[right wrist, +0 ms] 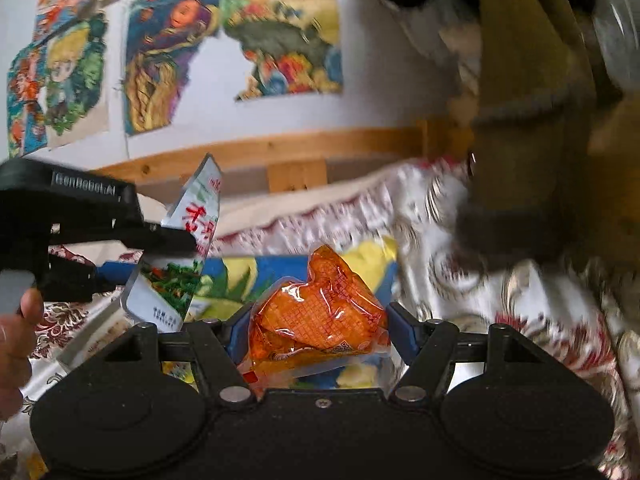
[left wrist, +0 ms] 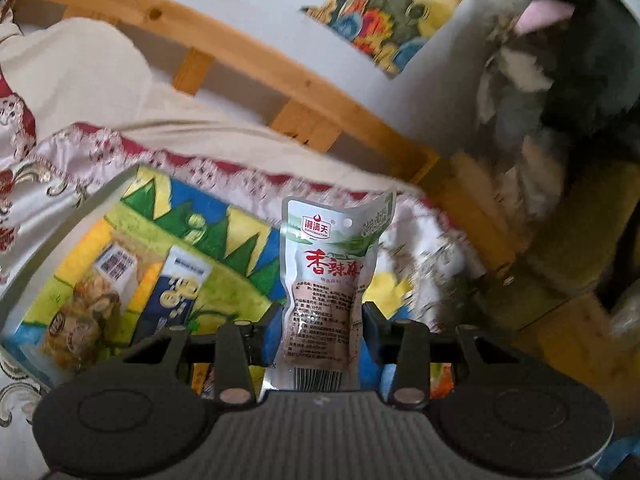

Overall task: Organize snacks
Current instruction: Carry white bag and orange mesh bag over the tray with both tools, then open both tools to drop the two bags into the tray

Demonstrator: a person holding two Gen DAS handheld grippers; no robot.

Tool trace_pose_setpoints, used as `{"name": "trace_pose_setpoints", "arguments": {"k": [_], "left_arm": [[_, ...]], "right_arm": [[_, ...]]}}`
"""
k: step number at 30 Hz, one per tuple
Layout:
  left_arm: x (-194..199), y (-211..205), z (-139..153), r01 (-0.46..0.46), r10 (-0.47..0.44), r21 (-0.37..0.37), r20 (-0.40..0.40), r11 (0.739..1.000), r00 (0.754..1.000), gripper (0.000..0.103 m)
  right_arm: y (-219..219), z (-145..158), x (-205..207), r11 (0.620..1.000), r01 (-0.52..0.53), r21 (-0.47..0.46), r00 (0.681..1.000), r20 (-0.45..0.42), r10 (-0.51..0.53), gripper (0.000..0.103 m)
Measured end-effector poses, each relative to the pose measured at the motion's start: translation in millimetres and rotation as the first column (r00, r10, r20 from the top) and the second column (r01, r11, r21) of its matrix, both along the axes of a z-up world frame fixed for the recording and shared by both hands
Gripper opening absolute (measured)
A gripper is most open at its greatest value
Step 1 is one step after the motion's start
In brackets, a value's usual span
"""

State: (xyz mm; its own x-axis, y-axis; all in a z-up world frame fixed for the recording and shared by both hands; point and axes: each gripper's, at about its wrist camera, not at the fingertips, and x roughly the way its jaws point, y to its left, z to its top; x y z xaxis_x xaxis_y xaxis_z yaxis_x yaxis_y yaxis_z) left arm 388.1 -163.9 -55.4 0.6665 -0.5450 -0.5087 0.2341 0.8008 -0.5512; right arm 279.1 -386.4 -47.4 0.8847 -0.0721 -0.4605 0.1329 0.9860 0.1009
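Snack packets (left wrist: 326,280) (right wrist: 320,320) clamped in both tools.

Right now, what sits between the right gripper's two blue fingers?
An orange clear-wrapped snack packet, clamped in the right gripper; the right wrist view shows it.

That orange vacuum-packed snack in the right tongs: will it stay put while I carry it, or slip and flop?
The orange snack pack looks plump and firm, so it probably won't flop. Its glossy film could be slippery, and the right tongs pinch only its sides. The flat sealed edge at the bottom will likely bend easily.
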Motion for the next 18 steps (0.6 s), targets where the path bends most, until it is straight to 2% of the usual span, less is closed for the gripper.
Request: {"name": "trace_pose_setpoints", "arguments": {"k": [7,18], "left_arm": [[1.5,-4.6,-23.3,-0.036,0.042,0.086,-0.07,0.996,0.997,0.046],[1.1,-15.6,-29.6,-0.031,0.046,0.181,-0.078,0.983,0.996,0.053]], "right_arm": [[5.2,-12.4,6.0,0.999,-0.024,-0.034,0.999,-0.042,0.023,0.07],[15.4,-16.0,5.0,0.995,-0.057,-0.078,0.997,-0.056,0.052,0.071]]}}
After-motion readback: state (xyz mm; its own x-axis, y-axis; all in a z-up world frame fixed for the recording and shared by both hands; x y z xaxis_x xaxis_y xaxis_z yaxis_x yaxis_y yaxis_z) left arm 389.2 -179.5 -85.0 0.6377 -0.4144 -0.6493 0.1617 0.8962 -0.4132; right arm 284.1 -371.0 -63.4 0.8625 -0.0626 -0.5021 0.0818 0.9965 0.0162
